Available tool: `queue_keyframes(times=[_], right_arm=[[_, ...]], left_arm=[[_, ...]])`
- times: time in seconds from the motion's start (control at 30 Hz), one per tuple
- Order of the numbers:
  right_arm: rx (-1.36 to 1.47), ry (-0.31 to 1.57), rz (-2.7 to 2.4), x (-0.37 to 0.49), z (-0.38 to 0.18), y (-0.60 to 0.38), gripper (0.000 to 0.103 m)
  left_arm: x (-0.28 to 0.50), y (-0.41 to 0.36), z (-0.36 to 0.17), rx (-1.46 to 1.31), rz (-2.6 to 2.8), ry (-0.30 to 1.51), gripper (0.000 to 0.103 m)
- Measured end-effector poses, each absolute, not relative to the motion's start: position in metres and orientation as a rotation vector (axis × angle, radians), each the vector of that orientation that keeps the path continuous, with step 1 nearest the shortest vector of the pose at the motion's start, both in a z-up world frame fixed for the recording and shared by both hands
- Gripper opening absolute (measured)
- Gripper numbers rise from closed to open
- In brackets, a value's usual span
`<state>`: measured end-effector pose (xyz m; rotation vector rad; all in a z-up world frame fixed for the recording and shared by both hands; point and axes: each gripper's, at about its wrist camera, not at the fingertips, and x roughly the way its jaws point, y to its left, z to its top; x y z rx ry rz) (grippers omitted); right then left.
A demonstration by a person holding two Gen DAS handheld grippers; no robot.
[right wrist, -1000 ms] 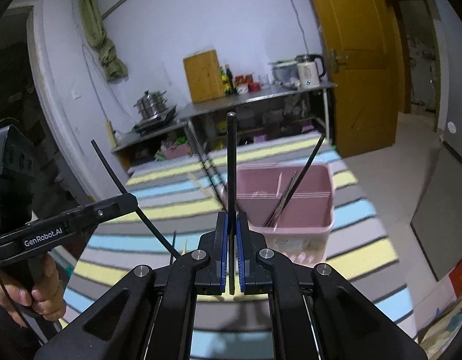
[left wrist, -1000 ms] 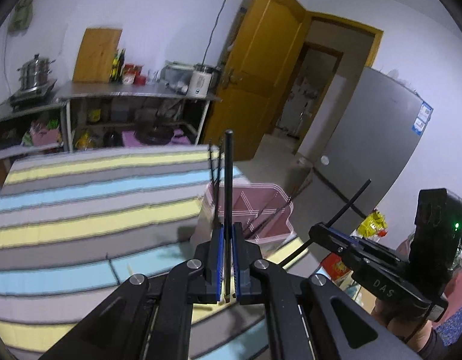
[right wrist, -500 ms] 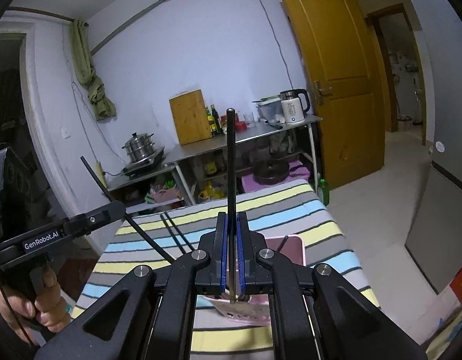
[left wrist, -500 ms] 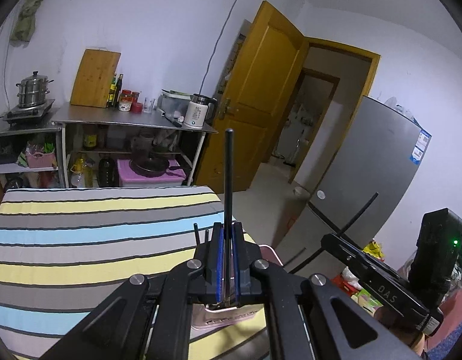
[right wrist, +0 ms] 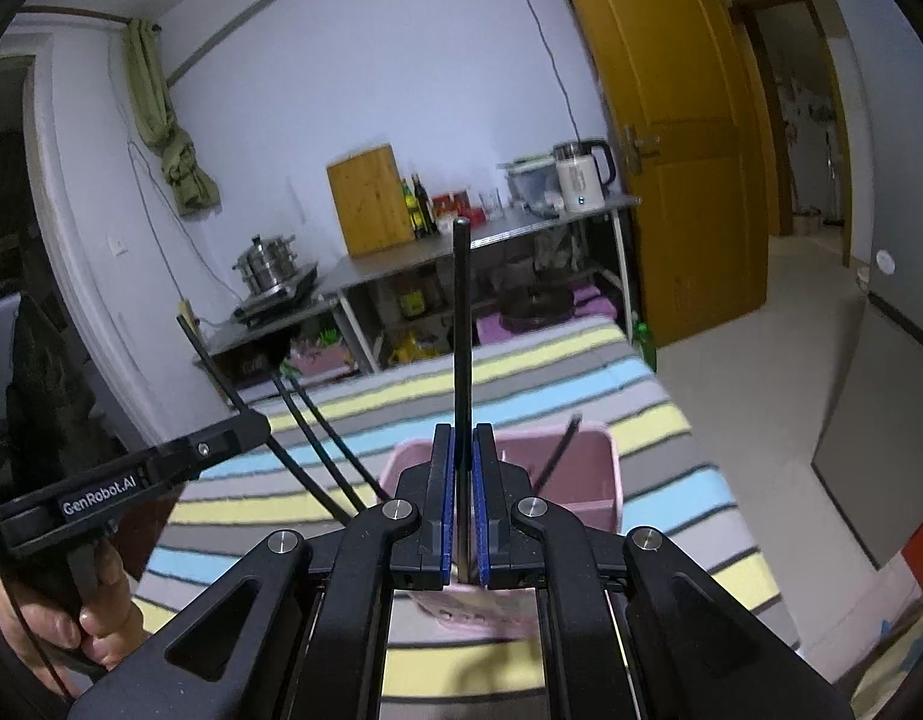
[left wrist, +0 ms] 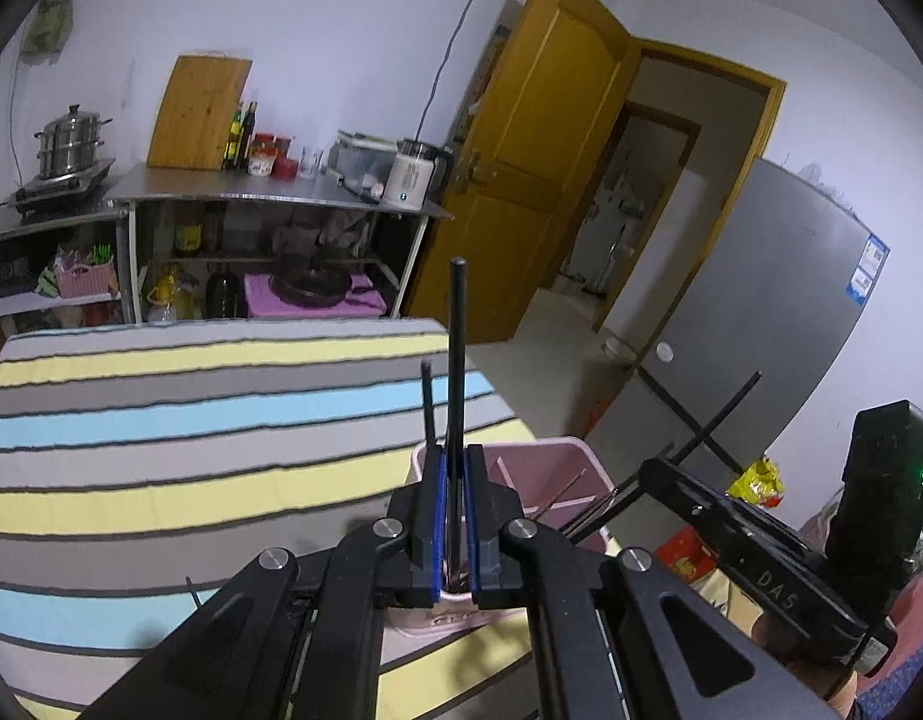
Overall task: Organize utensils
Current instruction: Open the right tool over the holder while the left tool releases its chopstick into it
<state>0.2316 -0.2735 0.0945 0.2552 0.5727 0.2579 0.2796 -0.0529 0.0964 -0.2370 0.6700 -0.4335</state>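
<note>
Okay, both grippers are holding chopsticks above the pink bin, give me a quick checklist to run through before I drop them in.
1. Left gripper shut on its black chopstick: ok.
2. Right gripper shut on the other black chopstick: ok.
3. Both chopsticks upright between the fingers: ok.
4. Pink plastic utensil bin under both grippers: ok.
5. Which divided compartment lies under each lower tip: cannot tell, the fingers hide it.
6. Chopsticks already leaning in the bin clear of the drop path: cannot tell.
</note>
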Motion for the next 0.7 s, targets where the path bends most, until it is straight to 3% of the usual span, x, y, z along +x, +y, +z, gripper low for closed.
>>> queue_keyframes(times=[0.33, 0.57, 0.7], right_arm=[[0.268, 0.684, 0.255, 0.241, 0.057, -0.274, 0.007], [0.269, 0.688, 0.242, 0.231, 0.054, -0.275, 0.025], [0.274, 0.688, 0.241, 0.218, 0.052, -0.277, 0.026]], left_arm=[[0.285, -0.060, 0.065, -0.206, -0.419, 0.746, 0.008], [0.277, -0.059, 0.059, -0.206, -0.421, 0.758, 0.025], [0.264, -0.053, 0.057, -0.206, -0.423, 0.754, 0.028]])
